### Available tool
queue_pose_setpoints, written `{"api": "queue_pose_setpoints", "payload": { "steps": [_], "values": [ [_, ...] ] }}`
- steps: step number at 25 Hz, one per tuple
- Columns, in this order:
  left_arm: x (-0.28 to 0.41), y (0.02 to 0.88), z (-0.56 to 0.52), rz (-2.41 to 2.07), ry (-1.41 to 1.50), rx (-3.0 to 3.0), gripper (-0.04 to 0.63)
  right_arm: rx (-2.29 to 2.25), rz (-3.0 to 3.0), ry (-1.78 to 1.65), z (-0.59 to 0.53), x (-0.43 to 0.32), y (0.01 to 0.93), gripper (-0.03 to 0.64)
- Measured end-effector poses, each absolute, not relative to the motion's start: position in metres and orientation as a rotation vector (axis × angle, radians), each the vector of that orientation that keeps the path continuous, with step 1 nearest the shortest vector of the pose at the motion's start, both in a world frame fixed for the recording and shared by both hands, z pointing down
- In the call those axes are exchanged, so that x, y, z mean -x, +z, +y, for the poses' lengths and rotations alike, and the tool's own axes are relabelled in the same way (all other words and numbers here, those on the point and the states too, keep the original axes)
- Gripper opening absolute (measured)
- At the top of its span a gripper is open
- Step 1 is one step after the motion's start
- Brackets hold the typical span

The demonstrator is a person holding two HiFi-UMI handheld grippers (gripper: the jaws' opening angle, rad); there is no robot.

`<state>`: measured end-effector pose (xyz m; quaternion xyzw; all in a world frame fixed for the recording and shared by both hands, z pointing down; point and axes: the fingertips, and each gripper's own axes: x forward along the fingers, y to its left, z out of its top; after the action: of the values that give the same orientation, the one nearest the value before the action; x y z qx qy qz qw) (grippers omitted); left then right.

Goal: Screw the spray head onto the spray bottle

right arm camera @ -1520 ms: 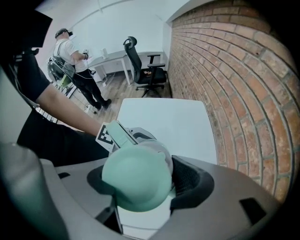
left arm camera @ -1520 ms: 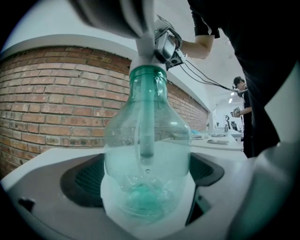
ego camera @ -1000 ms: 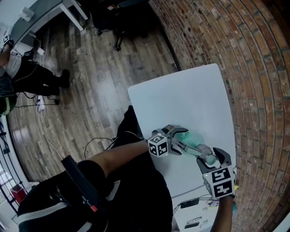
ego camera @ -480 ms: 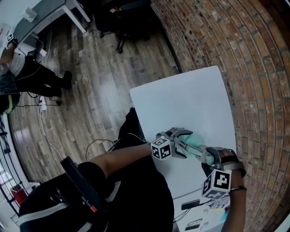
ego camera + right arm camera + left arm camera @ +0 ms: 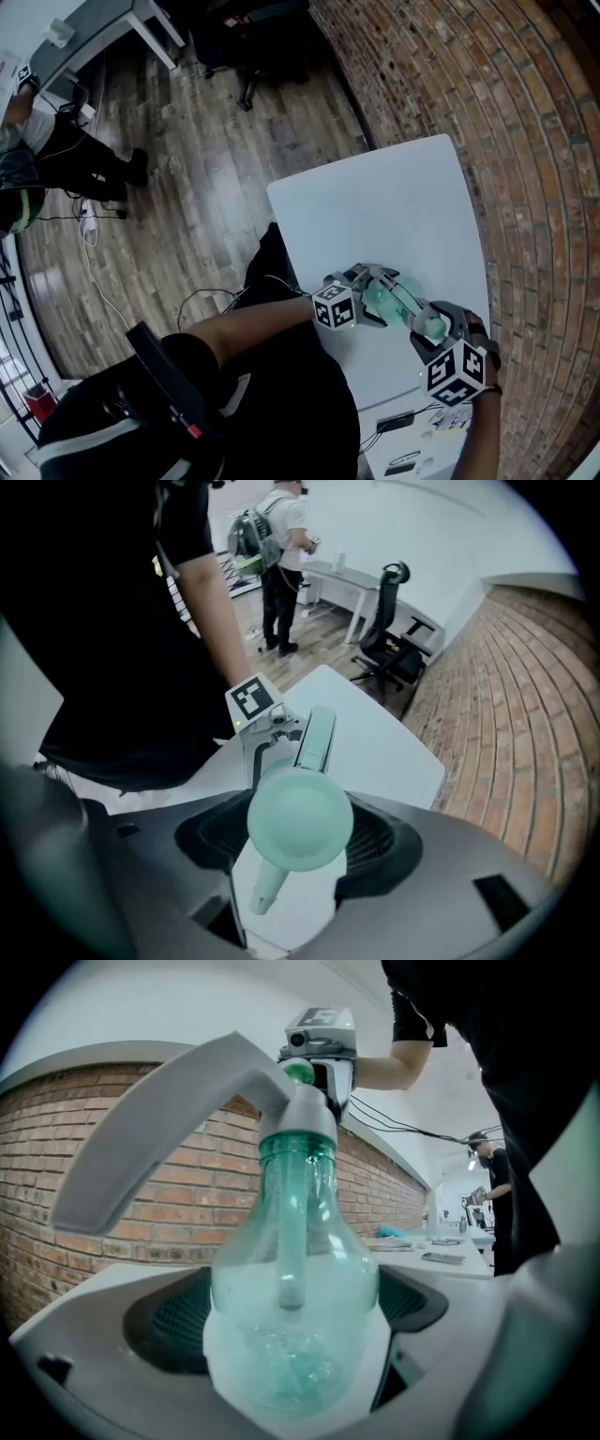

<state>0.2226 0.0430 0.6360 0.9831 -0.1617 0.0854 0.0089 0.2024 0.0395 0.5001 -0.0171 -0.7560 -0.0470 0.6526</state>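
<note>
Desk (image 5: 394, 202): white, smooth, rounded corners, with a brick wall (image 5: 525, 141) on one side and plank floor (image 5: 216, 169) on the other. An office chair (image 5: 394, 653) and a standing person (image 5: 281, 550) are well apart from the work. Small items at the desk's near edge cannot be identified.

Bottle (image 5: 292, 1288): clear green-tinted plastic, bulbous, narrow neck, lying roughly level above the desk. The left gripper (image 5: 373, 295) has its jaws clamped on the lower body.

Spray head (image 5: 300, 819): pale plastic, round top, seated on the neck, with its tube inside the bottle. The right gripper (image 5: 433, 328) has its jaws clenched round it.
</note>
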Motion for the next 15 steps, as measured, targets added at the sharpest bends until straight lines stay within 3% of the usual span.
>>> {"api": "queue_pose_setpoints", "payload": {
  "steps": [7,15],
  "values": [
    [-0.219,0.627,0.044,-0.485,0.294,-3.098,0.554,-0.246,-1.842,0.253,0.036,-0.197,0.502,0.279],
    [-0.223,0.603,0.044,-0.512,0.240,-3.100,0.554,-0.374,-1.821,0.363,0.034,-0.199,0.501,0.279]
  ]
}}
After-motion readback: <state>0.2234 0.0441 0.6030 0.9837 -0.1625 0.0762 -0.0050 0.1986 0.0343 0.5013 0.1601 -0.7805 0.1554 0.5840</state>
